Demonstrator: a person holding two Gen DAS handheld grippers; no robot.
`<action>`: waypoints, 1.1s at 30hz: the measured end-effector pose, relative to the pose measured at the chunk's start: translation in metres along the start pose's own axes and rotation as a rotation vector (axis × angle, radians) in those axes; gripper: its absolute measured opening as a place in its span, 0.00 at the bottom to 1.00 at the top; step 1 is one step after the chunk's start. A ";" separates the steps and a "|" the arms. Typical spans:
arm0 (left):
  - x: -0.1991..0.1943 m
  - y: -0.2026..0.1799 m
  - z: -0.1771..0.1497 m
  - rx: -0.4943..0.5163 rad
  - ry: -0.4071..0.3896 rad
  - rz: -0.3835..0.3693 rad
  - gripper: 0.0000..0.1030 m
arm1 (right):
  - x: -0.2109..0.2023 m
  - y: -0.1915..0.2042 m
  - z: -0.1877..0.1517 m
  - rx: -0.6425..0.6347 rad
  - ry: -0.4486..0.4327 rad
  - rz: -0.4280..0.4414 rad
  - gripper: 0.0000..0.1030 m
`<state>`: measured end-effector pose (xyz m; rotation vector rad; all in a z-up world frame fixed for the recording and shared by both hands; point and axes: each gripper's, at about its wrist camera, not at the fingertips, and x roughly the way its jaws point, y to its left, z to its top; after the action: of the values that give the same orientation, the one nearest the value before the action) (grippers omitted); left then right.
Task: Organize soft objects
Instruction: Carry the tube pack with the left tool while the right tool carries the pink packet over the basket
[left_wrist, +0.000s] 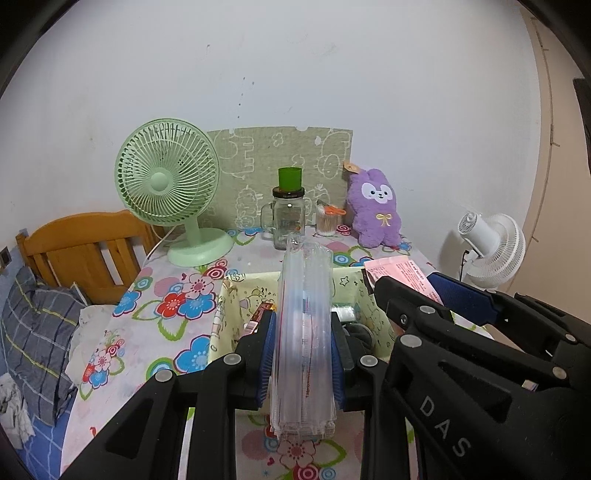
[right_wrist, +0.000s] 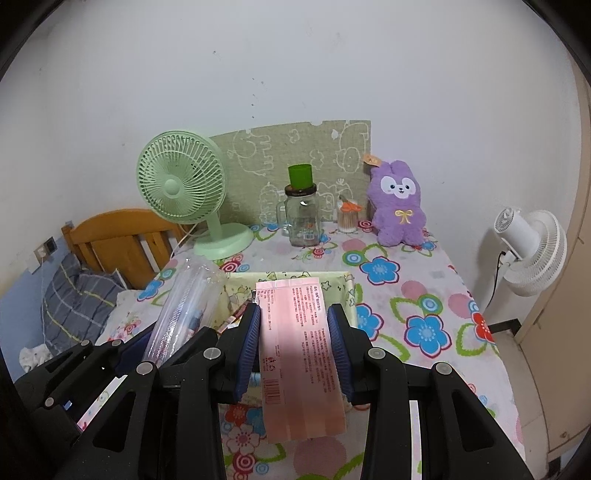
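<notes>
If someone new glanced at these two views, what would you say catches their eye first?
Probably the two packets held up close: the left gripper clamps a clear plastic packet, and the right gripper clamps a pink packet, both over a pale yellow fabric box. Behind them, on the flowered tablecloth, a purple plush rabbit sits at the back right and a green fan at the back left.

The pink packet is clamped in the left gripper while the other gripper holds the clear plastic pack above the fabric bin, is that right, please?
Not quite: the pink packet is clamped in the right gripper, as the right wrist view shows. The left gripper holds the clear plastic pack above the fabric bin.
</notes>
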<state>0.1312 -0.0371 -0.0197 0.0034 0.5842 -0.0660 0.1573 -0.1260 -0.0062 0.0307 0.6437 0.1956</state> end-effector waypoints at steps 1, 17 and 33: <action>0.002 0.001 0.001 -0.001 0.002 0.002 0.25 | 0.003 0.000 0.001 0.001 0.002 0.001 0.40; 0.055 0.017 0.007 -0.048 0.047 0.010 0.25 | 0.064 0.001 0.012 -0.005 0.052 0.047 0.40; 0.100 0.019 0.003 -0.052 0.110 0.012 0.36 | 0.113 -0.010 0.009 0.023 0.101 0.065 0.40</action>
<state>0.2173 -0.0246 -0.0725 -0.0401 0.6955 -0.0390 0.2528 -0.1144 -0.0674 0.0640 0.7463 0.2535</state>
